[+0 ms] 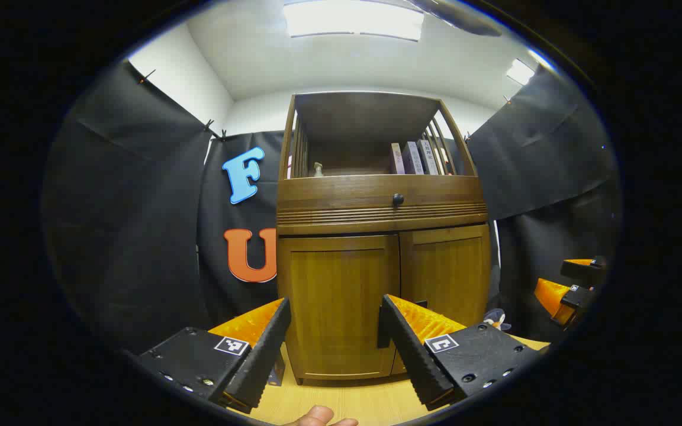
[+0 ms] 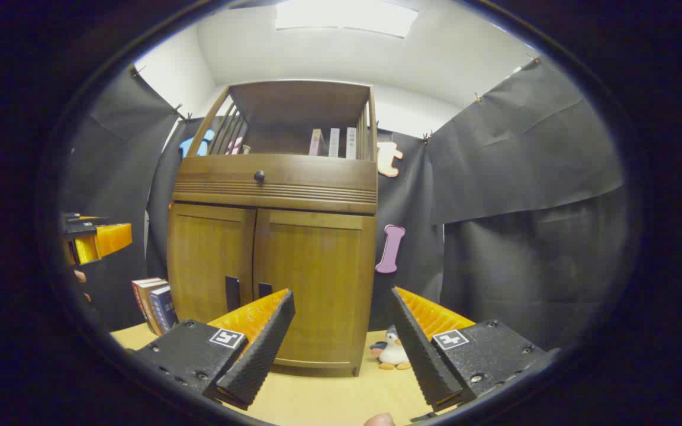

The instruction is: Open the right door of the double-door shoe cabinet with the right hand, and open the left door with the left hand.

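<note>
While both doors stand closed, the brown wooden double-door shoe cabinet (image 1: 382, 236) rises straight ahead of the left hand-held gripper (image 1: 336, 337), on the pale wooden table (image 1: 347, 402). Its left door (image 1: 341, 302) lies directly beyond the gap between that gripper's spread black-and-orange fingers, and its right door (image 1: 447, 272) sits ahead and to the right of them. In the right gripper view the same cabinet (image 2: 273, 236) stands ahead and slightly left of the right hand-held gripper (image 2: 341, 331), whose fingers are also wide apart and hold nothing; the right door (image 2: 314, 284) is just beyond its left finger, the left door (image 2: 208, 260) farther left. Two dark vertical handles (image 2: 246, 291) sit side by side where the doors meet, near the tip of that left finger. Above the doors runs a drawer front with a small round dark knob (image 1: 398, 199), and above that an open slatted shelf holds several upright books (image 1: 415, 158). A stack of leaning books (image 2: 154, 305) stands on the table to the far left of the right hand-held gripper, beside the cabinet. A small white penguin toy (image 2: 392, 350) sits on the table by the cabinet's right corner, between the right gripper's fingers. Neither gripper touches the cabinet.
</note>
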